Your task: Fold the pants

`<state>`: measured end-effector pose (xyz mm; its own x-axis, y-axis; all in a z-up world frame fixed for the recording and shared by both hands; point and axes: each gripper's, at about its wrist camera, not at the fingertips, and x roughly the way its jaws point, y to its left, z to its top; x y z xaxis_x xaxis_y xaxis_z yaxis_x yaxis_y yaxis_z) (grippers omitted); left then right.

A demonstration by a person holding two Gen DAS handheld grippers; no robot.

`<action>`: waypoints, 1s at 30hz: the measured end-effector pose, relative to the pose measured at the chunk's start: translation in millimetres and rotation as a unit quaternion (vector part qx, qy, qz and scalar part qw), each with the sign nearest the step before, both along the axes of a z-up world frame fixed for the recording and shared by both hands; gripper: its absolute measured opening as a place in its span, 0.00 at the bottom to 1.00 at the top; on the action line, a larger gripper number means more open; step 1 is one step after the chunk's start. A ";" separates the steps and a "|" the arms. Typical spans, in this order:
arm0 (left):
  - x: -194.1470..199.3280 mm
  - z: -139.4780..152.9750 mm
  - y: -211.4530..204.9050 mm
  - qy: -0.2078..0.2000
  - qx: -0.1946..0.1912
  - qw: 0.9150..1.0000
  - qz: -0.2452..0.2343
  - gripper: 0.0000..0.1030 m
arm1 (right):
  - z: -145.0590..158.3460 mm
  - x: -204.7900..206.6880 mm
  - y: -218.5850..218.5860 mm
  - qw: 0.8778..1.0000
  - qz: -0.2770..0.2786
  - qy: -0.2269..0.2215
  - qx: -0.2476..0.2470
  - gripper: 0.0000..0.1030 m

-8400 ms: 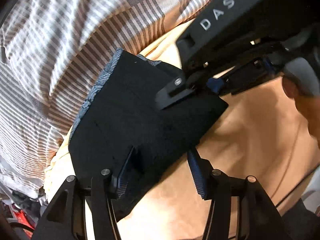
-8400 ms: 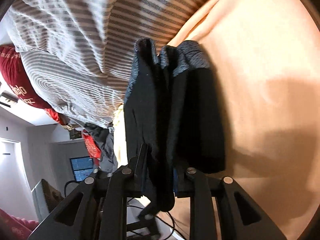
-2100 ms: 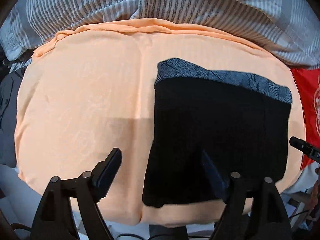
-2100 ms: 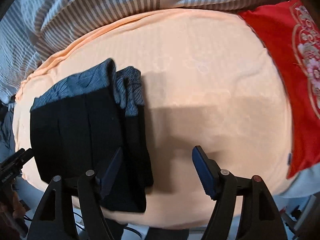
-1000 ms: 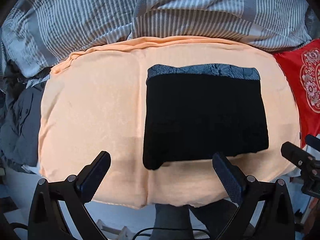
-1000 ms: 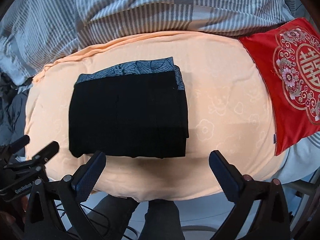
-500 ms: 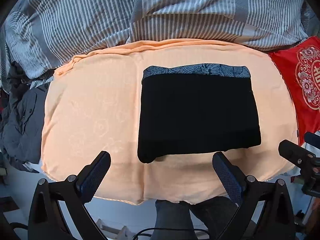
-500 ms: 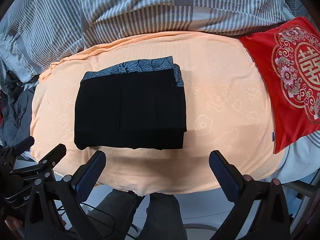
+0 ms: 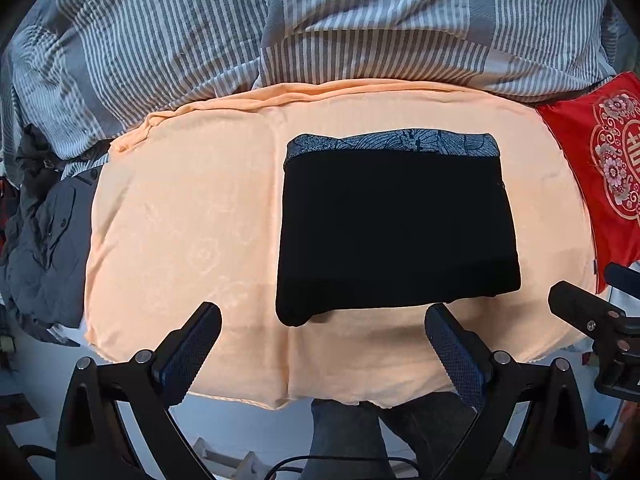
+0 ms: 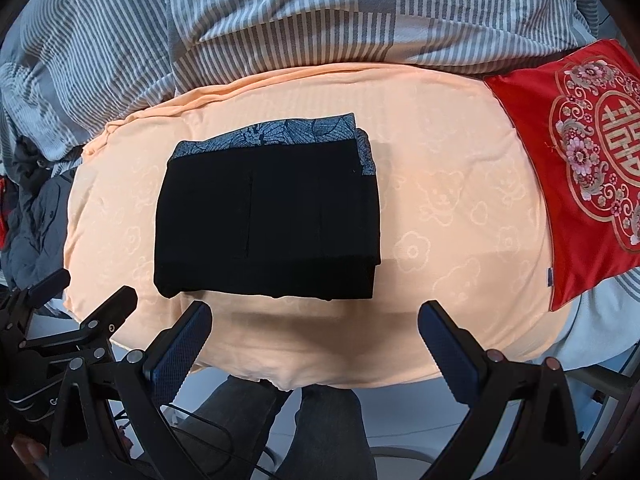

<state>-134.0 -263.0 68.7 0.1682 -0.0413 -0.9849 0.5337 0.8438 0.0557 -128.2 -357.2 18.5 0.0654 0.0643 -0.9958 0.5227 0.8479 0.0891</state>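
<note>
The pants lie folded into a flat black rectangle on the peach blanket, their grey patterned waistband along the 12 o'clock edge. My left gripper hangs at 6 o'clock of them, jaws spread wide, gripping nothing. My right gripper is likewise fully parted and empty, with the pants at about 11 o'clock. A red embroidered cushion sits at 3 o'clock, a striped duvet at 12, and dark clothing is heaped at 9.
</note>
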 end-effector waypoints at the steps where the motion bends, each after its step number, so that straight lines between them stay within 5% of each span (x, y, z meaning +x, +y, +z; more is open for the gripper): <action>1: -0.2 0.0 -0.1 0.000 0.000 1.000 0.000 0.99 | -0.3 0.2 0.4 1.000 0.001 0.000 0.000 1.00; 30: 0.3 -1.1 0.5 0.005 -0.011 1.000 0.010 0.99 | -5.1 -2.0 5.1 1.000 0.001 0.004 0.004 1.00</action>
